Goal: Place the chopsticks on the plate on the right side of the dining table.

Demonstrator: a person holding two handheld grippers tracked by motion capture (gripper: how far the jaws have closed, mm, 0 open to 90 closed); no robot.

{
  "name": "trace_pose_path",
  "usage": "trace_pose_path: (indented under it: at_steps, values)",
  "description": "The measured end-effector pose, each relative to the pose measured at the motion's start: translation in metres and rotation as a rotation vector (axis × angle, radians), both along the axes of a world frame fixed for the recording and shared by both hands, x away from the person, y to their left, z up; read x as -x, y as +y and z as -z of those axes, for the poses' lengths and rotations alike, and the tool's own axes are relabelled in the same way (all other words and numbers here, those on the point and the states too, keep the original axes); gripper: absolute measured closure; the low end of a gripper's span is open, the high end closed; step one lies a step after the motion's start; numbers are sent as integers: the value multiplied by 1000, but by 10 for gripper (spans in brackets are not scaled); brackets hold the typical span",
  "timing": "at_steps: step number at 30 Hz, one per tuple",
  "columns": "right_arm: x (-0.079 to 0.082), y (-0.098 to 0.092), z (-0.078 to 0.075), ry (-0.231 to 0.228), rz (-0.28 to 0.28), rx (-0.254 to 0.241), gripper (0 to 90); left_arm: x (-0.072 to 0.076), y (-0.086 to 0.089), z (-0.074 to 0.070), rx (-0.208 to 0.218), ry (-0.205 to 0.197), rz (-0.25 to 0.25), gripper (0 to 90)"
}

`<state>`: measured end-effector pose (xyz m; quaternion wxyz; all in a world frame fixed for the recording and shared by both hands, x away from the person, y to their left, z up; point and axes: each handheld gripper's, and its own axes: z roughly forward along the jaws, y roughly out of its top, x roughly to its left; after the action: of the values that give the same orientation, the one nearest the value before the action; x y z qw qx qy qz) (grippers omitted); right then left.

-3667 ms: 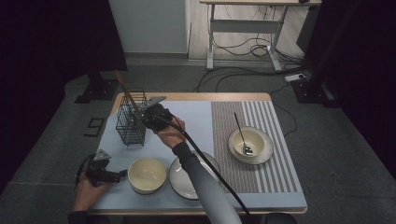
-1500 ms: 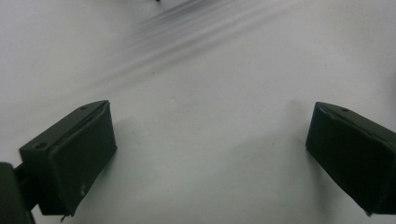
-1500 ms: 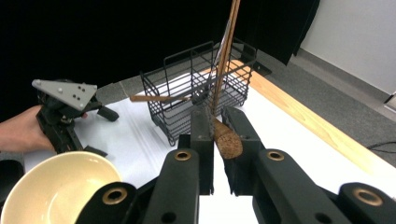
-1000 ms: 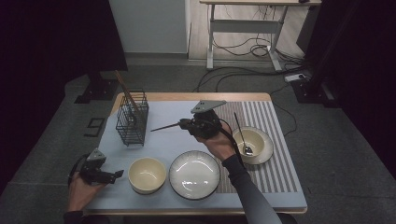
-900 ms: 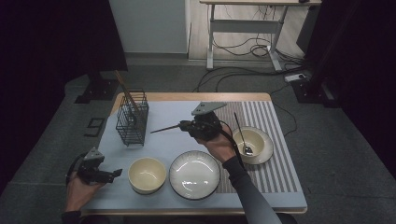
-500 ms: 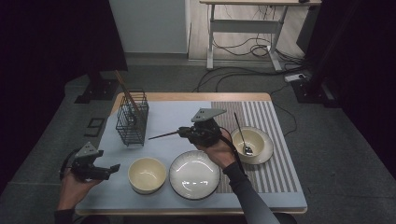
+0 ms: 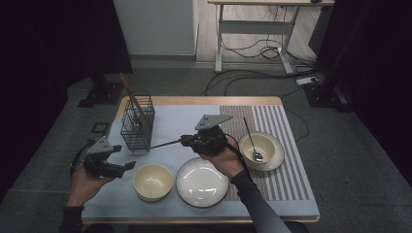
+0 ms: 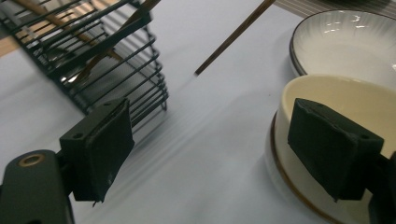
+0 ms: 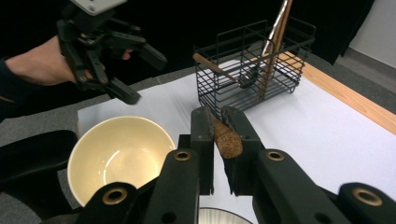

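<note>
**Wooden utensil pinched in the right claw above the bench**

A thin wooden utensil (image 7: 165, 143) is pinched by the right claw (image 7: 187, 141), whose jaws are pressed together on its thick, brown end (image 9: 227, 138). From the claw, the slim dark shaft is seen in the high view to run out level towards the wire basket (image 7: 137, 122), its tip ending just short of the basket's lower corner. In the left gripper view the same tip (image 8: 200, 72) is seen hanging above the bench (image 7: 170, 119), beyond the claw's own pads. In the right gripper view the basket (image 9: 252, 74) stands straight ahead of the jaws, with other wooden-handled pieces (image 9: 275, 28) leaning inside it.

The left claw (image 7: 125, 166) is held spread, with nothing between its pads; its jaws have just been closing a little. It is held off the bench's near left corner. To one side of it, close by, the cream bowl (image 7: 153, 181) is seen, and the white plate (image 7: 202, 181) lies beyond that, directly below the right hand (image 7: 224, 159). In the left gripper view the cream bowl (image 8: 336, 154) sits partly behind one pad.

Behind the right claw, on the striped mat (image 7: 286, 165), a second bowl (image 7: 260, 150) is placed, with a metal spoon (image 7: 251, 141) resting in it.
</note>
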<state>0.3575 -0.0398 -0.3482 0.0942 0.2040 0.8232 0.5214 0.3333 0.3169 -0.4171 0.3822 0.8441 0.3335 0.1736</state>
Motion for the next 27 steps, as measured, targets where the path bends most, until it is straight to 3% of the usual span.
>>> trace_pose_path:
  at_steps: [6,12,19,27]
  values:
    - [4,8,-3,-1,-27,1,828,-10,-18,3,-15,4,43,160]
    - [6,15,-4,0,-48,2,829,-17,-36,6,-41,-11,70,237]
    - [7,21,-5,5,-63,0,829,-22,-48,6,-79,-30,96,407]
    - [7,23,-5,12,-68,-5,829,-25,-50,8,-96,-21,130,634]
